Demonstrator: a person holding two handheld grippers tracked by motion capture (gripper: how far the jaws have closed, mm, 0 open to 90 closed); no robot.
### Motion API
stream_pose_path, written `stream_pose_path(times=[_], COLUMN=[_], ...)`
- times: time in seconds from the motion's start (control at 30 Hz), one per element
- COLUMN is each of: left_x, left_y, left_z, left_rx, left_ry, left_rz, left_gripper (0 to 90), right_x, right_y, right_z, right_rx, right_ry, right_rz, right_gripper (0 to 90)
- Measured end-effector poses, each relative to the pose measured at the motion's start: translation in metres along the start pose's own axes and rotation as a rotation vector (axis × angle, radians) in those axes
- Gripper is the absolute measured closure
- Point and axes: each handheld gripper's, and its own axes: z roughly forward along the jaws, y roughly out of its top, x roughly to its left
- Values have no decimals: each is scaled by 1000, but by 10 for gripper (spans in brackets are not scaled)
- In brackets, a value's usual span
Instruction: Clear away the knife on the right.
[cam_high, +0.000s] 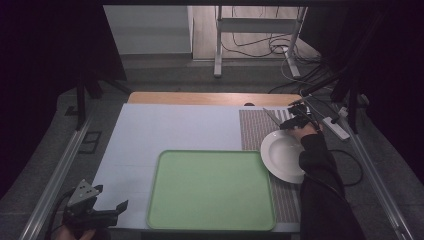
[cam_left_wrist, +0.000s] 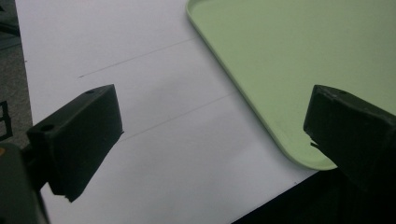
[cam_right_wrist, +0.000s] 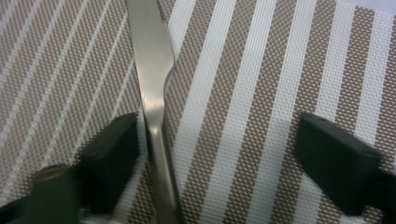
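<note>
A silver knife (cam_high: 272, 118) lies on the striped brown placemat (cam_high: 252, 127) at the far right of the table. My right gripper (cam_high: 292, 122) is down over its handle end, open. In the right gripper view the knife (cam_right_wrist: 149, 70) runs just beside the left jaw, with the gripper (cam_right_wrist: 219, 135) spread wide above the placemat (cam_right_wrist: 261, 70). A white deep plate (cam_high: 282, 152) sits on the placemat just in front of that hand. My left gripper (cam_high: 112, 196) hovers open at the table's near left corner, holding nothing, beside the green tray (cam_high: 210, 190).
The left gripper view has the green tray's corner (cam_left_wrist: 289, 56) and the white table top (cam_left_wrist: 154, 130) between the jaws of the left gripper (cam_left_wrist: 212, 116). A power strip (cam_high: 336, 127) and cables lie past the table's right edge. A wooden strip (cam_high: 210, 98) borders the far side.
</note>
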Motion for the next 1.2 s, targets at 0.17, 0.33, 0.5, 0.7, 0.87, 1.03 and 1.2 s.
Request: stream_pose_path(times=[0.17,0.33,0.5,0.7,0.87,1.03,1.2], left_x=[0,1,0,1,0,1,0], left_y=[0,0,0,0,0,0,0], left_z=[0,-1,0,0,0,0,0], left_rx=[2,2,2,2,3,3,3], left_ry=[0,1,2,1,2,2,2], left_rz=[0,-3,-1,-3,-3,-4,-7], left_gripper=[43,43,43,43,43,43,43], right_x=[2,3,-2,-9,-20,-30,-46], right_y=[1,1,-1,-4,-7,-12,-22], right_z=[-5,-9,-10,-14,-23,-32,-46], right_rx=[11,46,46,38,22,10,-16], right_ry=[42,72,103,59,44,41,40], right_rz=[-44,-88,-61,-84,-54,-24,17], right_gripper=[471,768,808,810,811,811,811])
